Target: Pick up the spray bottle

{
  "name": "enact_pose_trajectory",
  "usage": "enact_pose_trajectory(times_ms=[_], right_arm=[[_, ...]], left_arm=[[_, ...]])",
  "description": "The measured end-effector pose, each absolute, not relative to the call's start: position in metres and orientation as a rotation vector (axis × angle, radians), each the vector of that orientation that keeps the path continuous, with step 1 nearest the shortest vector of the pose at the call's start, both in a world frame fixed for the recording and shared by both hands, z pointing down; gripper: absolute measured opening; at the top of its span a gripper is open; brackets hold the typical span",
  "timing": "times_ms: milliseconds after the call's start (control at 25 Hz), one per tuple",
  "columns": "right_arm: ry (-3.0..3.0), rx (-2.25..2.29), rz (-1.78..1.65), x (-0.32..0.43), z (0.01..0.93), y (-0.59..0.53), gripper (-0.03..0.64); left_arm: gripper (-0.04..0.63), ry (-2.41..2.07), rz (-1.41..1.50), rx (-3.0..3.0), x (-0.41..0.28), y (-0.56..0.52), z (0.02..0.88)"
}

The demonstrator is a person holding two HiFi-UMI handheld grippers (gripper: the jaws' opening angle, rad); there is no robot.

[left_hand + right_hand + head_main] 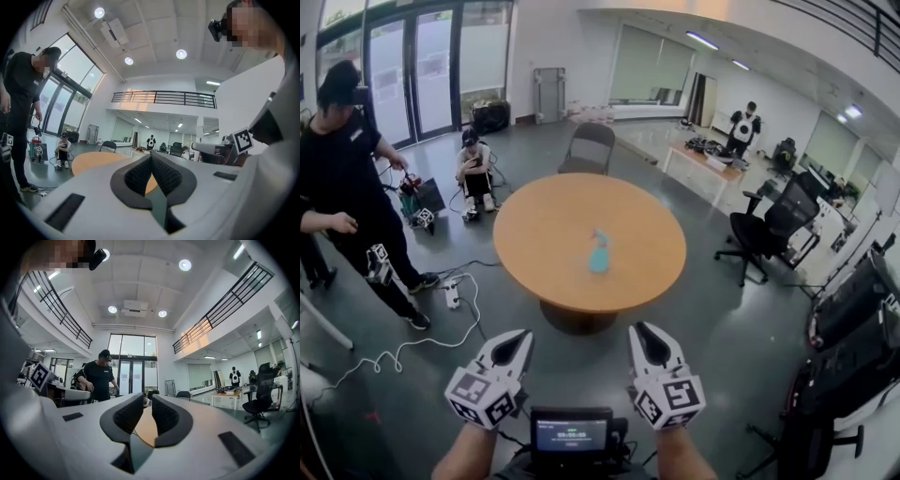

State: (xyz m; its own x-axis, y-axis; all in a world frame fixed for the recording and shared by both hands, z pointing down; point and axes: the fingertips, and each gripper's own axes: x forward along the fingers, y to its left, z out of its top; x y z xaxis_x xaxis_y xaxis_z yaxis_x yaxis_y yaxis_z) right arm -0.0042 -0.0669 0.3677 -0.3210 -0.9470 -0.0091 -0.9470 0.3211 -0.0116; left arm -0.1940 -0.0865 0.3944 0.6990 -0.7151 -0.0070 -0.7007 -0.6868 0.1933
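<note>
Approach step: the pale-blue plastic spray bottle [599, 253] stands near the middle of the round wooden table [539, 220], beyond both empty grippers. The left gripper [521, 337] has its jaws together. The right gripper [643, 331] shows a narrow gap and likely must reach in and widen.

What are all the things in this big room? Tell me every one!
table: one, brown, round, middle of room
spray bottle: one, teal, on the table
grey chair: one, grey, behind the table
office chair: one, black, right of table
standing person: one, black clothes, left
sitting person: one, pale top, floor, back left
far person: one, white-and-black top, back right
power strip: one, white, floor at left
left claw: one, white, bottom left, shut, empty
right claw: one, white, bottom right, slightly open, empty
</note>
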Motion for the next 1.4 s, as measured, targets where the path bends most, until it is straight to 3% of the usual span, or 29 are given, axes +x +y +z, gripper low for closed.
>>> enact_pose_trajectory(times_ms=[640, 1400], right_arm=[[2.559, -1.863, -0.015, -0.027, 0.375, -0.107, 0.060], [2.605, -1.606, 0.048, 0.054, 0.357, -0.289, 0.060]], left_arm=[[-0.006, -1.090, -0.143, 2.715, -0.212, -0.140, 0.407], [-0.005, -1.281, -0.098, 2.704, -0.133, -0.296, 0.380]])
